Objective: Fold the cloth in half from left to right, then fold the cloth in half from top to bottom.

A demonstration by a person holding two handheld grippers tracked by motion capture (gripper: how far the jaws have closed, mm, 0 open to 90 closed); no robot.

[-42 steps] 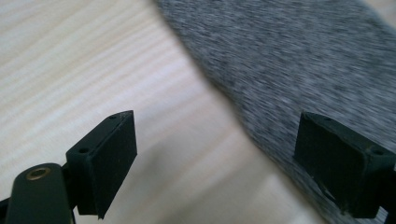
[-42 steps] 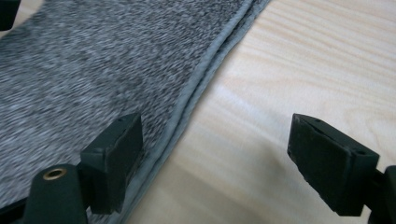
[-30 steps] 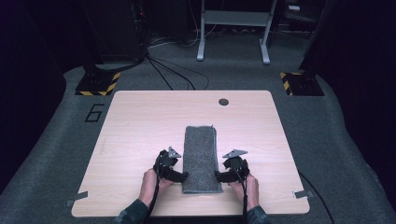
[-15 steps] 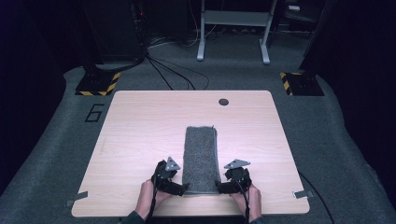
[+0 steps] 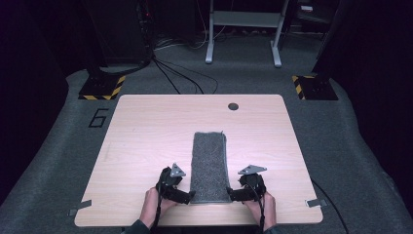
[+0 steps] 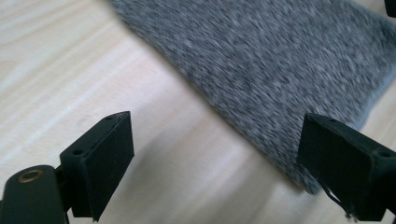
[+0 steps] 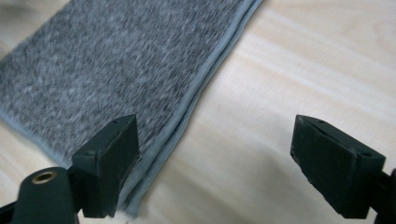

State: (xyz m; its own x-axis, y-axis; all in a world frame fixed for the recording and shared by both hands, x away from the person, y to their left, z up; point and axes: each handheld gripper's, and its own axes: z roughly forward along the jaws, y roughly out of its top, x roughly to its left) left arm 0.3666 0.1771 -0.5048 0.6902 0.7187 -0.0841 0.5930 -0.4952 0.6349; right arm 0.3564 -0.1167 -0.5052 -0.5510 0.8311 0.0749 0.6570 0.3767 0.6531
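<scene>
A folded grey towel [image 5: 209, 165] lies flat as a long strip on the wooden table [image 5: 146, 126], with its short end at the near edge. My left gripper [image 5: 187, 197] sits at its near left corner and my right gripper [image 5: 233, 196] at its near right corner. Both have just been opening their jaws. In the left gripper view, the left gripper [image 6: 215, 163] is open over bare wood, with the towel [image 6: 280, 60] corner by one jaw. In the right gripper view, the right gripper [image 7: 215, 163] is open, with the towel's hemmed edge [image 7: 201, 88] beside one jaw. Neither grips anything.
A dark round hole [image 5: 233, 106] sits near the table's far edge. Small metal brackets [image 5: 316, 202] stick out at the near corners. On the floor beyond are cables [image 5: 180, 78], two yellow-and-black striped bases [image 5: 102, 87] and a grey frame's legs [image 5: 243, 34].
Both hands have drawn back a little toward the near edge, from beside the towel to its near corners. The towel has stayed where it was.
</scene>
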